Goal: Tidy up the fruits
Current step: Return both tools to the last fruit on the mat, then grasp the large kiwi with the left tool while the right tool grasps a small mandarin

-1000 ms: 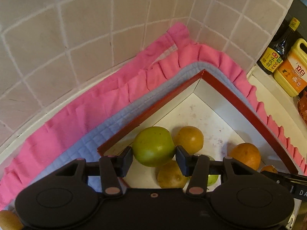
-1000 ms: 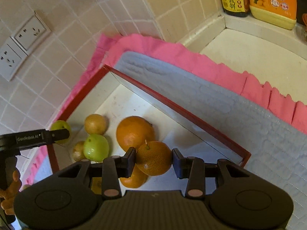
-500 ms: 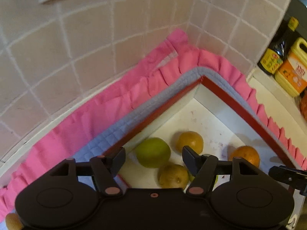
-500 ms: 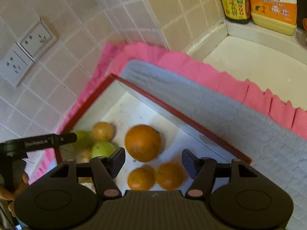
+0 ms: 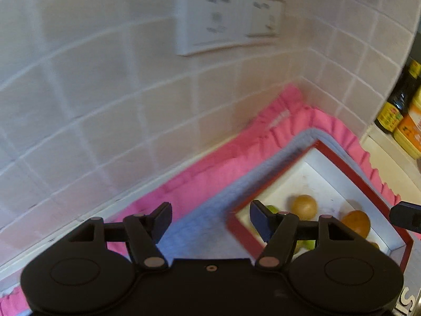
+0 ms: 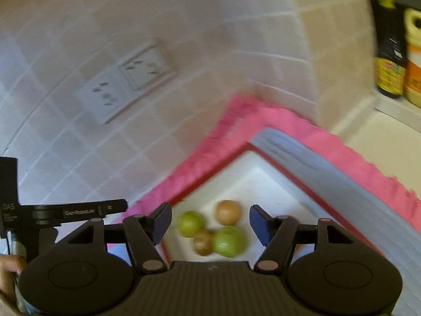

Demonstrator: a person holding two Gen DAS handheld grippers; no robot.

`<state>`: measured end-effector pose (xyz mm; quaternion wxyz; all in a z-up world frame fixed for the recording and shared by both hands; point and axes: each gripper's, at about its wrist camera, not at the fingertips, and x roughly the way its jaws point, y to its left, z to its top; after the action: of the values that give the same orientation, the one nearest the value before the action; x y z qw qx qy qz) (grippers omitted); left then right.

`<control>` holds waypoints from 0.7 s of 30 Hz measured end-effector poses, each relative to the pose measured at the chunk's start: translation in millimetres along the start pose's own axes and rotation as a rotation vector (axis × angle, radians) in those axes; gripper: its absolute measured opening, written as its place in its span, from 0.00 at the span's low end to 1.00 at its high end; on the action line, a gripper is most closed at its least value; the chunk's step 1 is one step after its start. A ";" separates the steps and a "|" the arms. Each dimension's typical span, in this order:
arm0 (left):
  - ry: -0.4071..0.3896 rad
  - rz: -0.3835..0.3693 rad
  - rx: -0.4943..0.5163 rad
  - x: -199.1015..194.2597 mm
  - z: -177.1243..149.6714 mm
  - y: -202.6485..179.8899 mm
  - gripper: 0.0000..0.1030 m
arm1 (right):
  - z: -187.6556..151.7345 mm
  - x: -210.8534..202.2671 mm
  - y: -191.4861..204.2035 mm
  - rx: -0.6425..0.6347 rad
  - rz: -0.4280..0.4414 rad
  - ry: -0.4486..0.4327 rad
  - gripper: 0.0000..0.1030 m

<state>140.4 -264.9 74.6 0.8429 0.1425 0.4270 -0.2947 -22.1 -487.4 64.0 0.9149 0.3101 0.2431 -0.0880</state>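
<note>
Ahead of the right gripper (image 6: 210,221), between its parted, empty jaws and below: four small fruits (image 6: 210,229) clustered in the tray (image 6: 252,168), near its left rim. Under the tray, a mat (image 6: 329,173) on a frilled cloth (image 6: 263,115). Behind, a wall with sockets (image 6: 126,84). Far right: two bottles (image 6: 394,52) on a ledge. Left: the left gripper (image 5: 210,221), parted too, over the mat.

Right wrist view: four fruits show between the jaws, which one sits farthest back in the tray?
The tan-brown round fruit. It lies highest in the picture, toward the tray's far corner; the two green fruits and the darker brown one sit nearer the camera.
</note>
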 end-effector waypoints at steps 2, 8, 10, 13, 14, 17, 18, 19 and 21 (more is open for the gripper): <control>-0.004 0.011 -0.030 -9.1 -4.7 17.5 0.75 | 0.5 3.4 17.7 -0.041 0.031 0.005 0.66; 0.013 0.062 -0.104 -29.1 -28.6 75.7 0.75 | -11.3 23.4 75.9 -0.170 0.133 0.047 0.65; 0.041 0.089 -0.140 -32.9 -39.5 96.6 0.75 | -17.8 35.1 96.8 -0.226 0.173 0.071 0.63; 0.077 0.111 -0.204 -33.3 -57.2 124.9 0.75 | -32.8 52.9 125.3 -0.312 0.235 0.119 0.61; 0.090 0.113 -0.233 -32.6 -63.7 133.8 0.75 | -41.0 59.7 136.5 -0.342 0.251 0.143 0.59; 0.132 0.116 -0.309 -24.8 -80.8 155.0 0.75 | -62.2 79.3 161.1 -0.411 0.294 0.205 0.55; 0.149 0.115 -0.331 -21.0 -85.8 160.1 0.75 | -69.8 86.5 167.8 -0.431 0.304 0.228 0.54; 0.168 0.106 -0.356 -16.5 -90.8 165.6 0.72 | -77.2 94.8 174.1 -0.452 0.311 0.250 0.53; 0.197 0.086 -0.402 -7.4 -98.8 172.6 0.72 | -94.0 110.4 184.4 -0.496 0.323 0.296 0.50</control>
<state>180.9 -77.9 19.8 0.8204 0.0180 0.5508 -0.1522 94.4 -285.1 40.8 0.9194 0.1219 0.3349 0.1662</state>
